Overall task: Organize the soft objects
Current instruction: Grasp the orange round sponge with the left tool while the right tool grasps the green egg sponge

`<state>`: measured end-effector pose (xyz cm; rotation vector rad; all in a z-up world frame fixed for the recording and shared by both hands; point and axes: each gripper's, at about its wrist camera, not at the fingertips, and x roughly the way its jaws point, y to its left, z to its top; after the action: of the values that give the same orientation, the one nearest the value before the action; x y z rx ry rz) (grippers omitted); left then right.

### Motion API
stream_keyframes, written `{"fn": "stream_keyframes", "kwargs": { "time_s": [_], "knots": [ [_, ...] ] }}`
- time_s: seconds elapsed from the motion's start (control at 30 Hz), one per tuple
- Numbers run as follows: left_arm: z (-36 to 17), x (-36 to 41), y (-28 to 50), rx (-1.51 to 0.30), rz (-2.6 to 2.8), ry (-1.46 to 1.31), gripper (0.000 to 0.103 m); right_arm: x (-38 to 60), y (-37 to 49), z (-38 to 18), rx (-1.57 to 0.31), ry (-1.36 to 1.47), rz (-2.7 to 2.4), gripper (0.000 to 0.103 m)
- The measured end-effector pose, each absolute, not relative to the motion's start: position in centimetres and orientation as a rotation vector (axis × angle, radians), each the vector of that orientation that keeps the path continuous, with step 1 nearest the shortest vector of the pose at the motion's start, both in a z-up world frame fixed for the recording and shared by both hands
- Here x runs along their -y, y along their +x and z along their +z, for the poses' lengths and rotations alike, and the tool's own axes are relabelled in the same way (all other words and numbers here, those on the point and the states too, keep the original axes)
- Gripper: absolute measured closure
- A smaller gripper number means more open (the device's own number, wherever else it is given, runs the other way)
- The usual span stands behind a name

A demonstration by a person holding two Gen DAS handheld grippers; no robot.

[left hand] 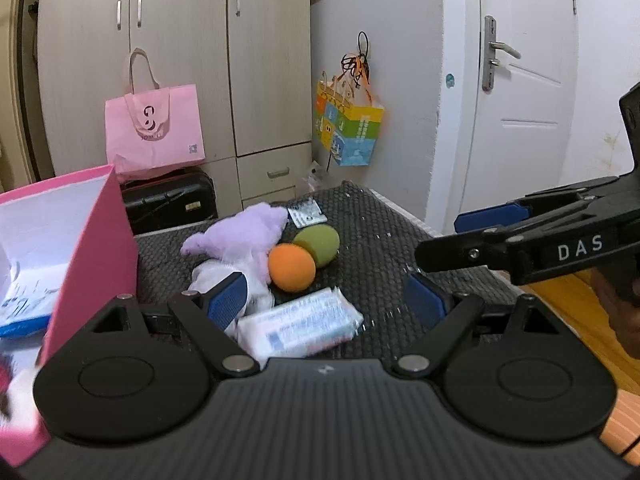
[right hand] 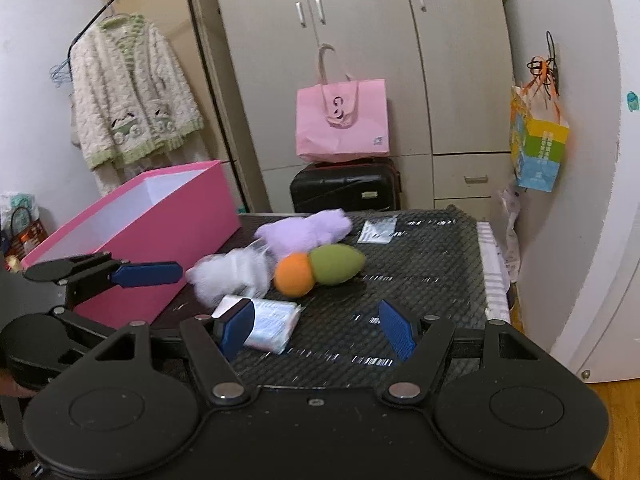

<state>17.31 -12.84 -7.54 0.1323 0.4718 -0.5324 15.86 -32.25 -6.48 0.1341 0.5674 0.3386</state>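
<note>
On the black mesh table lie a purple plush toy, a white fluffy cloth, an orange ball, a green egg-shaped sponge and a tissue pack. The same things show in the right wrist view: plush, cloth, ball, sponge, pack. My left gripper is open and empty, just before the pack. My right gripper is open and empty, above the table's near edge. The pink box stands open at the left.
A small flat packet lies at the table's far side. Behind stand a black suitcase with a pink bag, wardrobes and a white door. A colourful bag hangs on the wall. The box holds some items.
</note>
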Motion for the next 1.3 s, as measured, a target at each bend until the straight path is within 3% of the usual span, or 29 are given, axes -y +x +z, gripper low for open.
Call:
{"fn": "stream_keyframes", "kwargs": {
  "time_s": [0.2,0.43,0.7,1.13,1.23,1.3],
  "knots": [
    [-8.5,14.6,20.3,-0.482,-0.481,0.141,0.020,33.1,19.8,-7.5,-0.575,0.186,0.328,0.029],
    [-9.2,15.9,23.8,-0.566,-0.458,0.083,0.041,33.1,24.4,-8.6,-0.618,0.306,0.349,0.032],
    [-10.3,15.9,25.6,-0.598,-0.433,0.056,0.052,31.7,26.8,-10.2,-0.658,0.324,0.362,0.036],
    [-11.2,15.4,26.3,-0.634,-0.422,0.029,0.055,31.5,29.6,-12.2,-0.739,0.431,0.380,0.036],
    [-11.3,15.5,26.3,-0.639,-0.421,0.026,0.055,32.0,29.5,-12.3,-0.729,0.455,0.378,0.049],
    [-11.5,15.6,26.3,-0.636,-0.405,0.038,0.055,32.3,29.3,-12.2,-0.729,0.451,0.384,0.052]
  ]
}}
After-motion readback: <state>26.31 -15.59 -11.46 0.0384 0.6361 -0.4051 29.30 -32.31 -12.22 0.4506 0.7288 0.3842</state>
